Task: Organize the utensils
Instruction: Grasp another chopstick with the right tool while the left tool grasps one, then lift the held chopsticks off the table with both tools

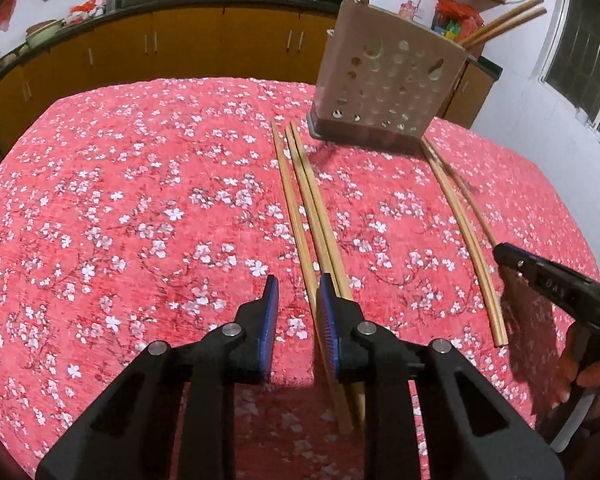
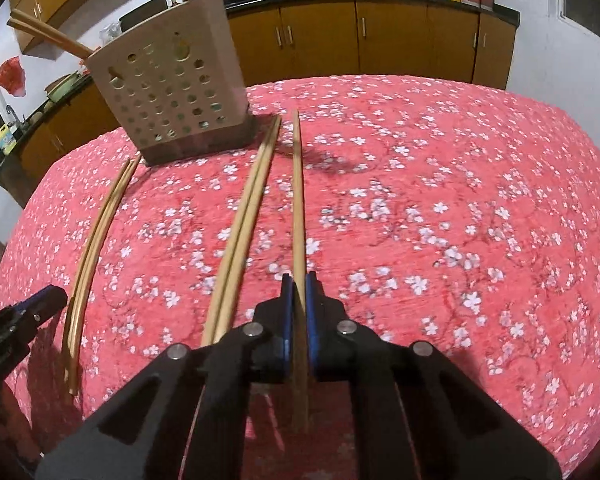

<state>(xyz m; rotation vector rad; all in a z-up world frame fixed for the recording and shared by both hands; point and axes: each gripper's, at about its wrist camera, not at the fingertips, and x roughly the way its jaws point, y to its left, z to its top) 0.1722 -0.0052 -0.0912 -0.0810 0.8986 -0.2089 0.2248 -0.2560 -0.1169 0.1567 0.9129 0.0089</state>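
Several wooden chopsticks lie lengthwise on a red floral tablecloth [image 1: 140, 200] in front of a perforated beige utensil holder [image 1: 384, 80], which has chopsticks standing in it. In the left wrist view my left gripper [image 1: 298, 300] is open, low over the cloth; a single chopstick [image 1: 296, 216] runs between its jaws and a pair [image 1: 320, 216] lies along the right jaw. In the right wrist view my right gripper [image 2: 299, 296] has its jaws closed on a single chopstick [image 2: 298, 200]. The holder [image 2: 172, 96] stands at the far left there.
Another chopstick pair [image 1: 460, 220] lies to the right, also in the right wrist view [image 2: 96, 232]. The other gripper shows at the frame edges [image 1: 548, 284] [image 2: 20, 320]. Wooden cabinets [image 1: 180, 40] and a counter with woks stand behind the table.
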